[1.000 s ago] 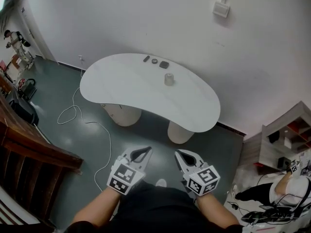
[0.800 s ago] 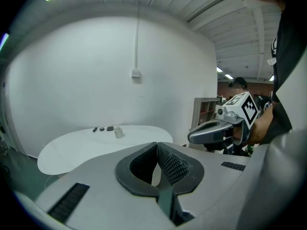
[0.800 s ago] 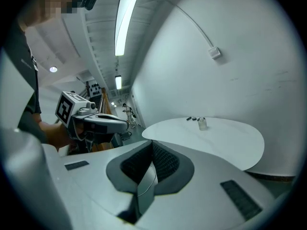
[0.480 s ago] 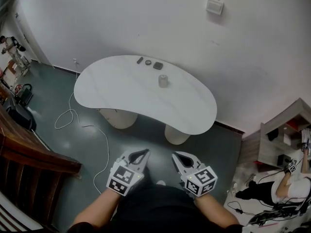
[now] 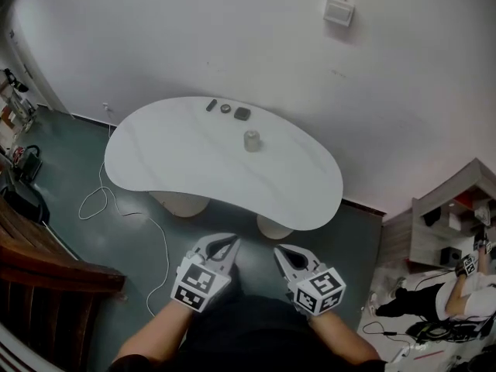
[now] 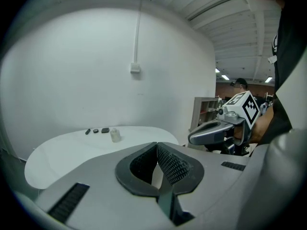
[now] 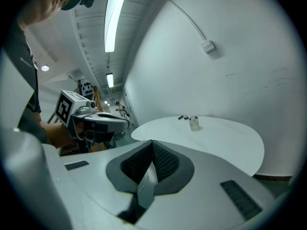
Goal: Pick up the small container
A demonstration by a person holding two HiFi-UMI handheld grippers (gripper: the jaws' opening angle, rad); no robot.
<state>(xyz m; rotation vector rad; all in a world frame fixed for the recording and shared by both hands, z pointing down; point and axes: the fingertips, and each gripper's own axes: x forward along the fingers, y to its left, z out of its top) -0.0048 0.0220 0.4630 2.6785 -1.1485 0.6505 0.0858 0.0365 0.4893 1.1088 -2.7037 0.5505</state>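
The left tool (image 5: 223,245) is closed on nothing, held low by the body. The small container (image 5: 252,140) stands untouched on the white surface (image 5: 170,157), well apart. The right tool (image 5: 288,256) is also closed and empty. Approach and grasp are not yet done.

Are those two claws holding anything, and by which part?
Nothing. Both the left claw and the right claw are shut and empty; the small container sits untouched on the white table.

Small container (image 5: 252,140) is seen upright on white table (image 5: 170,161), near three dark items (image 5: 225,108) at far edge. Left tool (image 5: 221,248) and right tool (image 5: 291,258) are held low, well apart from table.
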